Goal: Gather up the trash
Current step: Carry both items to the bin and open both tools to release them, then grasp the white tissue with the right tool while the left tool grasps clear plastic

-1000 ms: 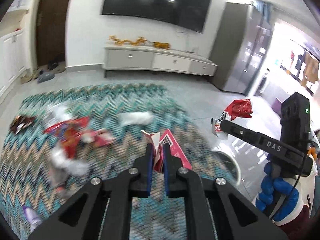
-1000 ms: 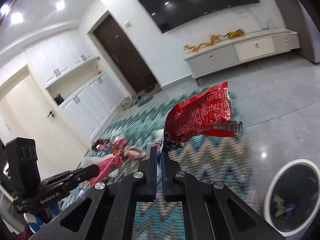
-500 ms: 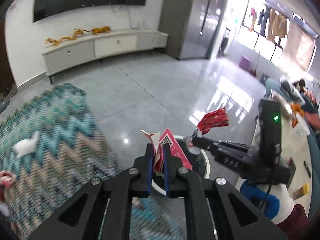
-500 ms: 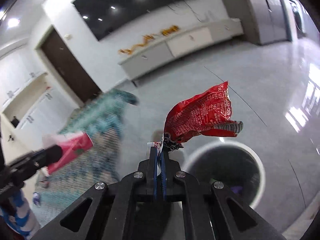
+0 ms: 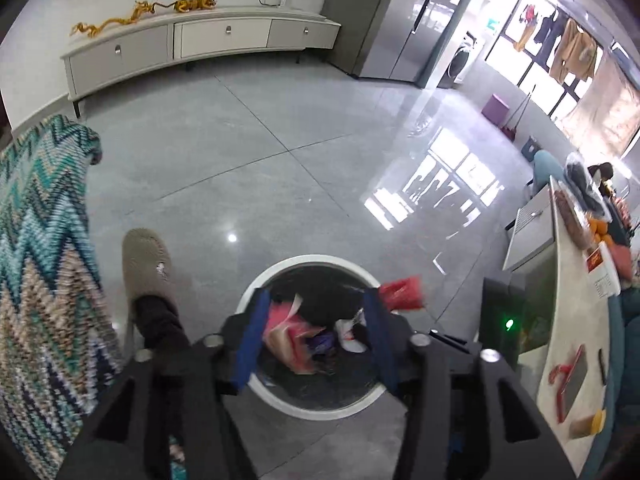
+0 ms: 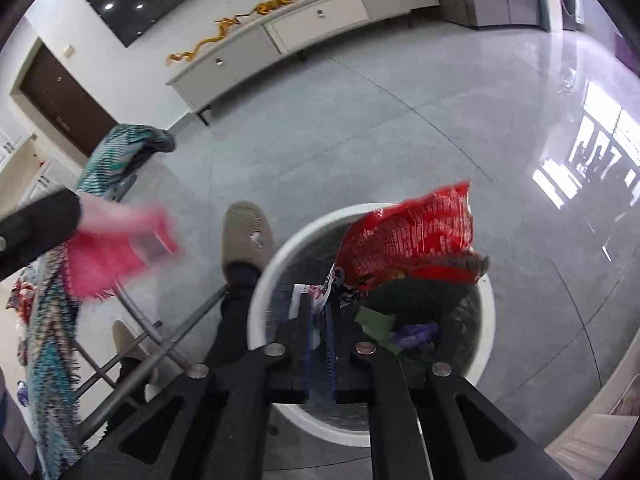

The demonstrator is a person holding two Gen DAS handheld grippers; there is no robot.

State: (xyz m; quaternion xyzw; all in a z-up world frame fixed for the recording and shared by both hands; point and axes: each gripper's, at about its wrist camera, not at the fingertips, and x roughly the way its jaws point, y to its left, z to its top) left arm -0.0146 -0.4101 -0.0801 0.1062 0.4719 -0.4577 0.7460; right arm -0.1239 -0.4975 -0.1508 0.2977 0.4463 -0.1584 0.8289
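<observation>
The grey floor [image 5: 288,128] beyond the white bin [image 5: 316,264] lies open. A slippered foot [image 5: 146,268] and rug [image 5: 44,240] crowd its left side; 1 bench [image 5: 576,320] stands right.

Slipper [image 5: 146,268] left of bin [image 5: 256,284]

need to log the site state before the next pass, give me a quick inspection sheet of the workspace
surface: glossy grey tiled floor; zigzag rug at the left edge.
job's things: white-rimmed bin holding trash; pink wrapper loose over the bin; red snack bag above the bin.
clutter: more wrappers on the rug.
grippers: left gripper fingers have just been opening, wrapper free between them; right gripper fingers just starting to part, red bag's end between them.
cables: nothing seen on the floor.
surroundings: slippered foot beside the bin; low white cabinet; cluttered counter.
</observation>
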